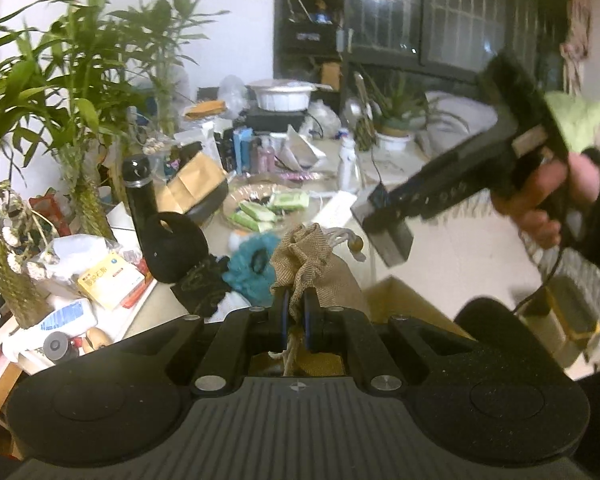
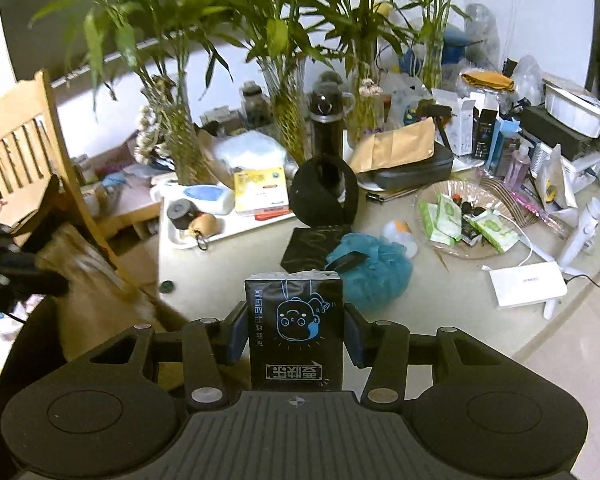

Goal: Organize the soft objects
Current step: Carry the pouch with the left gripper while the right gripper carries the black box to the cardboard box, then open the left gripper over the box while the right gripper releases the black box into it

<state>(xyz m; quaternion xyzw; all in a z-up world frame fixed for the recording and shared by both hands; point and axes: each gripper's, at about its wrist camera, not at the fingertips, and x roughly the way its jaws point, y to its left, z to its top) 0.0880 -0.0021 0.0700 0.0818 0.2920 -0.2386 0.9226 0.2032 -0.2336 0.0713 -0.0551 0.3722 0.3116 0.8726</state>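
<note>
The left gripper (image 1: 296, 316) is clamped narrow on the gathered neck of a burlap drawstring pouch (image 1: 316, 270), which hangs just ahead of its fingers, above the edge of a cardboard box (image 1: 404, 300). On the table (image 2: 440, 288) beyond lie a black cloth (image 2: 306, 248) and a teal bath pouf (image 2: 374, 266), touching each other. The right gripper (image 2: 296, 334) grips a black tissue pack (image 2: 296, 330) upright between its pads, near the table's front edge.
</note>
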